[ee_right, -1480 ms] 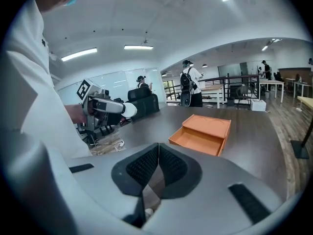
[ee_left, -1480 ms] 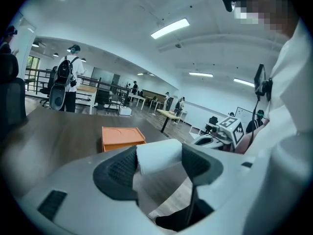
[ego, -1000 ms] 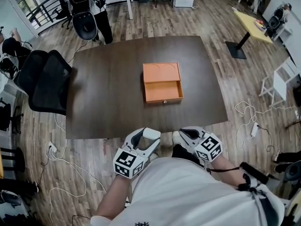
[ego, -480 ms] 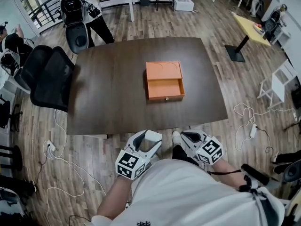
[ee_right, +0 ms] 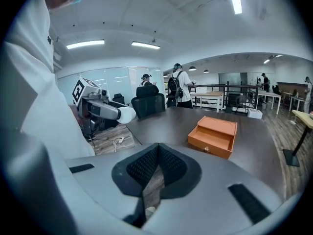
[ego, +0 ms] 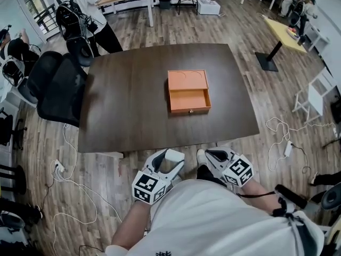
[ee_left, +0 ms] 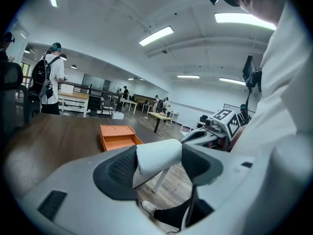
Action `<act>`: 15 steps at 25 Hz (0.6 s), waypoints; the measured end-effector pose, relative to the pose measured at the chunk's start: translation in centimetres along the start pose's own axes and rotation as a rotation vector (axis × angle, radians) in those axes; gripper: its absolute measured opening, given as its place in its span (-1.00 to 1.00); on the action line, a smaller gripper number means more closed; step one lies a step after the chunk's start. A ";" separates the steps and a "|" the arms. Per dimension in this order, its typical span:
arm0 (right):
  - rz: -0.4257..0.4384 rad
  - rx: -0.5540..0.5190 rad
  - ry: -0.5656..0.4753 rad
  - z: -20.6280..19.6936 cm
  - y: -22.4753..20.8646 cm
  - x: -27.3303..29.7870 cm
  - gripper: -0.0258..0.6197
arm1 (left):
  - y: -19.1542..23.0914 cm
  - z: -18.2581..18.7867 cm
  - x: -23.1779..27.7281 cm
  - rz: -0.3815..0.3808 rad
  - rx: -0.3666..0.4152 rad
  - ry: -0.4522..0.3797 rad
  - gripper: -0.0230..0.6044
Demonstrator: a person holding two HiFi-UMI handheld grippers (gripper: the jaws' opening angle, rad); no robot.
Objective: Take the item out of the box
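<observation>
An orange box point(ego: 187, 92) lies in the middle of the dark table point(ego: 128, 105), its drawer pulled out toward me and showing nothing inside. Both grippers hang below the table's near edge, in front of my white shirt. My left gripper point(ego: 169, 161) is shut on a white cylindrical item point(ego: 173, 154); in the left gripper view the white item point(ee_left: 161, 155) sits pressed between the black pads point(ee_left: 120, 169), with the box point(ee_left: 117, 136) far ahead. My right gripper point(ego: 209, 156) is shut with nothing in it; in the right gripper view its pads point(ee_right: 168, 168) meet, and the box point(ee_right: 213, 137) lies ahead.
Black office chairs point(ego: 56, 89) stand at the table's left side. A person with a backpack point(ego: 80, 12) is at the far left. Cables point(ego: 66, 180) trail on the wooden floor on both sides. A yellow table point(ego: 285, 28) and a white stool point(ego: 314, 97) stand to the right.
Both grippers stay almost where they were. The person with the backpack has walked left behind the chairs. The head view has shifted slightly.
</observation>
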State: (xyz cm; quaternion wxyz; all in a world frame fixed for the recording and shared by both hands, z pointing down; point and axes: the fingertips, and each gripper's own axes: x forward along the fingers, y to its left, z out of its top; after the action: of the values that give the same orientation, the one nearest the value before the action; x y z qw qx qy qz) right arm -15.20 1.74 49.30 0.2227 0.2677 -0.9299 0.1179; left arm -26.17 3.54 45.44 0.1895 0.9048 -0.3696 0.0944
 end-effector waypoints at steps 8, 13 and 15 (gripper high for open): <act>0.010 -0.012 -0.001 0.2 0.7 0.7 -0.92 | 0.4 -0.7 -0.8 0.008 -0.005 0.010 0.01; 0.017 -0.019 0.002 0.4 0.7 1.0 -0.92 | 0.7 -0.8 -0.9 0.017 -0.006 0.015 0.01; 0.019 -0.020 0.003 0.5 0.7 1.1 -0.92 | 0.8 -0.8 -1.0 0.018 -0.005 0.019 0.01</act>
State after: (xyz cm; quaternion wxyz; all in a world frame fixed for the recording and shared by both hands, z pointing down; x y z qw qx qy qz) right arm -16.55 1.64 49.32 0.2255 0.2566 -0.9332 0.1110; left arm -27.47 3.94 46.12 0.1944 0.8999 -0.3763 0.1036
